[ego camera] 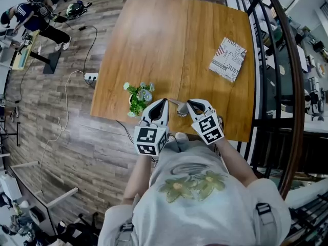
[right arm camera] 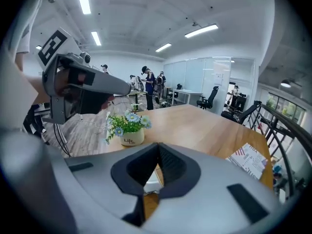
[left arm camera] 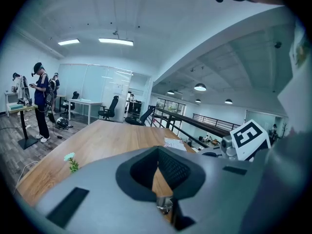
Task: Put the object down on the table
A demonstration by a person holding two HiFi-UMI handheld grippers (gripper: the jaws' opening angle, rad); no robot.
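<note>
Both grippers hover side by side over the near edge of the table (ego camera: 169, 40), close in front of the person's chest, and neither holds anything. The right gripper (ego camera: 188, 103) has its jaws fully together. In its own view the dark pads meet at the tip, with only table showing through the gap beneath them. The left gripper (ego camera: 164, 102) reads the same: tips touching, nothing pinched between.

The object (ego camera: 178, 108), a small pale grey thing too small to name, lies on the table just below and between the tips of the two grippers. As far as the head view shows, it touches neither. Each gripper view catches a sliver of it low down under the closed jaws, which fits grippers that sit above it rather than around it. By that reading the put-down looks done: the object rests on the wood by itself, a little in from the edge, so it isn't likely to slide off.

A flower pot (ego camera: 137, 100) stands just to the left of the left gripper — near enough that a careless sideways swing could clip it. A booklet (ego camera: 228, 59) lies well ahead and to the right of the right gripper, out of the way. With the jaws shut and both grippers angled gently downward, pulling straight back seems the safest way out.
</note>
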